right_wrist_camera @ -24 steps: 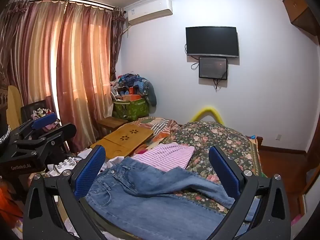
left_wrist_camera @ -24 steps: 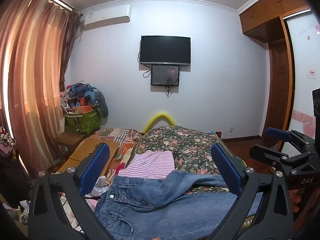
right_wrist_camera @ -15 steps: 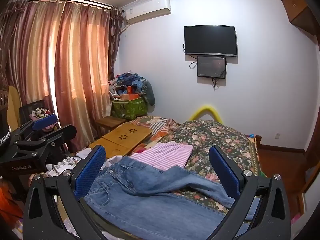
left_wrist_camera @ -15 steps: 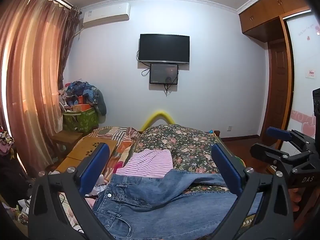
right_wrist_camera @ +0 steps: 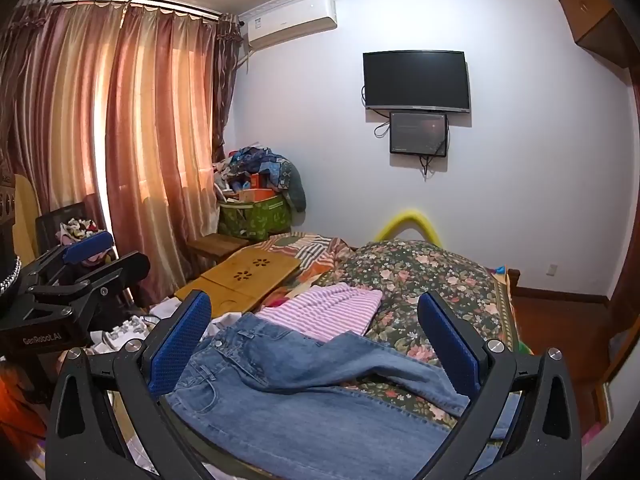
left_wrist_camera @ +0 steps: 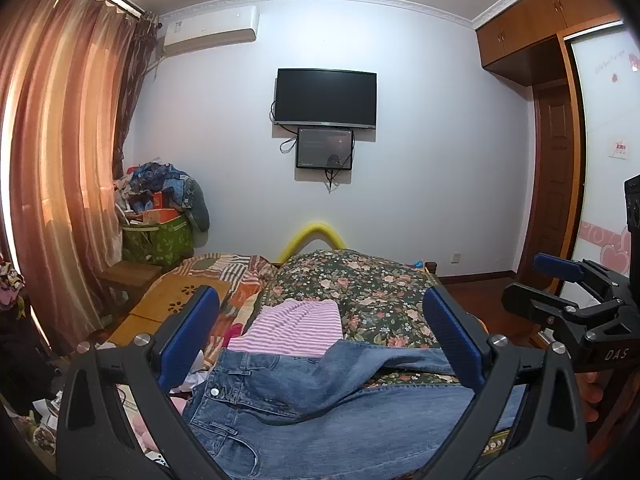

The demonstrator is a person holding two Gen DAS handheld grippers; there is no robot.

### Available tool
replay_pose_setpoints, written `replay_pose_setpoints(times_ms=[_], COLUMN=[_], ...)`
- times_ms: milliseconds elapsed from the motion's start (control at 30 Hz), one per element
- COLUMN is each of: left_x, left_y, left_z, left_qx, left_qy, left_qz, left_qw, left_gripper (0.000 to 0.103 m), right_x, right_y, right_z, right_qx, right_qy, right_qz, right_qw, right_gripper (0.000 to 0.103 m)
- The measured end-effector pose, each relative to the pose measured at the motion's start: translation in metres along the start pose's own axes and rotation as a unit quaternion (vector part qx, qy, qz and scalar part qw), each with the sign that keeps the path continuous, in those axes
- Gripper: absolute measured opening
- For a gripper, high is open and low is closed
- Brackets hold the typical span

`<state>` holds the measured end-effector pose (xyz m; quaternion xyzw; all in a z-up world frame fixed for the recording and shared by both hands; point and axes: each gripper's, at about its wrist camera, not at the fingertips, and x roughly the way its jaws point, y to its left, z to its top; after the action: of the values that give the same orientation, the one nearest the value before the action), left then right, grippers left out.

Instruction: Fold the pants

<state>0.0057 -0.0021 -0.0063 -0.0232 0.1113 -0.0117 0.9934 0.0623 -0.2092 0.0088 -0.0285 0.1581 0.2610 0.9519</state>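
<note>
1. Left gripper (left_wrist_camera: 320, 340): blue pads spread wide, nothing between them; it hovers above the jeans (left_wrist_camera: 340, 412).
2. Right gripper (right_wrist_camera: 316, 344): pads likewise wide apart, holding nothing, above the same garment.
3. Jeans lie on the near part of the bed, waistband toward the curtain (right_wrist_camera: 120, 140) side; one leg crosses diagonally over the other. Hems are cut off by the frame edge and gripper bodies.
4. Pink striped top (left_wrist_camera: 296, 326) sits just beyond the waistband, partly covered by denim.
5. Floral quilt (left_wrist_camera: 360, 284) extends behind.
6. Wooden lap table (right_wrist_camera: 244, 280) beside the bed; clutter below it is hard to make out.
</note>
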Motion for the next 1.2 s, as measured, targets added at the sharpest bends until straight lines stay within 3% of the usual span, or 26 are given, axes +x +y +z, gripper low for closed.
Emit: replay_pose_setpoints(times_ms=[1200], left_x=[0.0040], left_y=[-0.0031], left_z=[0.0017], left_qx=[0.001], left_qy=[0.003], left_qz=[-0.004], left_qw=[1.0000], left_gripper=[0.103], right_x=[-0.0050], right_y=[0.0035], right_z=[0.0038], right_qx=[-0.001], right_qy=[-0.002], right_qz=[0.000], right_qw=[1.000], right_gripper=[0.103])
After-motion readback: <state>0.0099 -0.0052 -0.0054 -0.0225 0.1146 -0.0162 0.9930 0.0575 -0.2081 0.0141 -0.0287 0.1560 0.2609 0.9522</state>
